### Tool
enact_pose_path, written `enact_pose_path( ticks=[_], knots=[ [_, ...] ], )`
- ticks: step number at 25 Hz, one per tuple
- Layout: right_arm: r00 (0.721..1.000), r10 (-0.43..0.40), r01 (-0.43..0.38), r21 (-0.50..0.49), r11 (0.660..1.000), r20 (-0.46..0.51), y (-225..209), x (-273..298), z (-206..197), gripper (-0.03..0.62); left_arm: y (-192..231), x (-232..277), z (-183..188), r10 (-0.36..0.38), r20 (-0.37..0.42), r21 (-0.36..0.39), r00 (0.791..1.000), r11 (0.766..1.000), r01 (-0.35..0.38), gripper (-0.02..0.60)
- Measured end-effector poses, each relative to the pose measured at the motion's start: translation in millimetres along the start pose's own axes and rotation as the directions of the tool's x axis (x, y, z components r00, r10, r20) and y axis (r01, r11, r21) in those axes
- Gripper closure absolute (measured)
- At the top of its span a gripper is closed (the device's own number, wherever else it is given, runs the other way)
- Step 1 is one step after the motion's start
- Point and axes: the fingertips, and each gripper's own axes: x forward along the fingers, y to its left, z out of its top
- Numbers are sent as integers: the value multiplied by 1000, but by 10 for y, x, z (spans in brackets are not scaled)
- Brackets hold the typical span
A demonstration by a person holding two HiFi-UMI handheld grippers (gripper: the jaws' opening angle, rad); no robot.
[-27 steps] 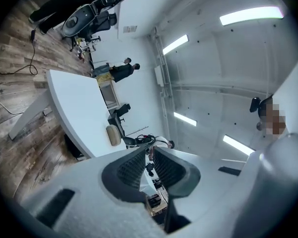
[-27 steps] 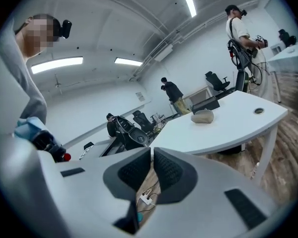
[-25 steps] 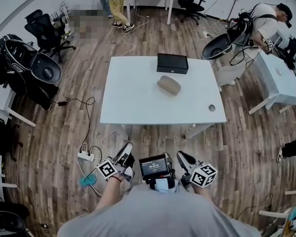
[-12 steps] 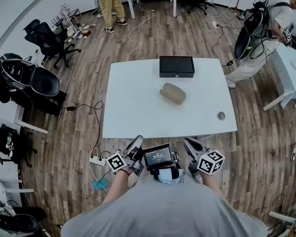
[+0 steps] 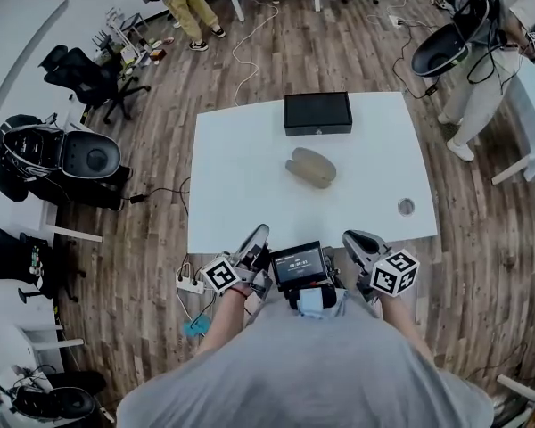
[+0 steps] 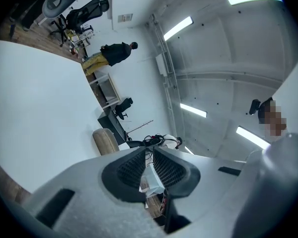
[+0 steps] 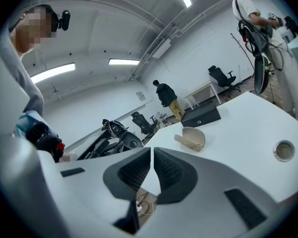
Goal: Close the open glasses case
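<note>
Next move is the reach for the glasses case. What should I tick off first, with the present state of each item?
1. Glasses case open: ok, the right gripper view shows its lid raised.
2. Case unobstructed: ok, it lies alone mid white table, apart from the black box at the far edge.
3. Left tongs empty: ok, jaws together, nothing between them.
4. Right tongs empty: ok, jaws together, nothing between them.
5. Tongs within reach of the case: not ok, both are held at the table's near edge, short of it.
6. Which side the hinge faces: cannot tell.
</note>
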Motion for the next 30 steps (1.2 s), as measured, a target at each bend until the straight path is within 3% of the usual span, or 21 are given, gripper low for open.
enact_pose_path(
  ticks=[9,12,17,24,28,30],
  knots=[
    [999,-35,34,30,999,32,-98,56,73,560,118,201,205,7,-40,45,999,999,-5,531],
    [998,-48,46,46,998,43,-115,43,92,560,134,214,203,25,-70,92,997,996,-19,529],
    [997,-65,64,45,997,32,-182,160,85,560,102,312,191,-4,-167,195,986,980,38,531],
    [998,-58,58,-12,998,-22,-187,578,127,560,343,536,318,35,-357,363,933,926,105,529],
    [997,-56,51,-87,995,-52,-294,816,256,560,472,826,450,69,-412,463,909,875,144,529],
    [996,-70,62,-124,990,-58,-379,914,340,560,544,983,544,103,-433,530,895,833,161,529]
  ],
)
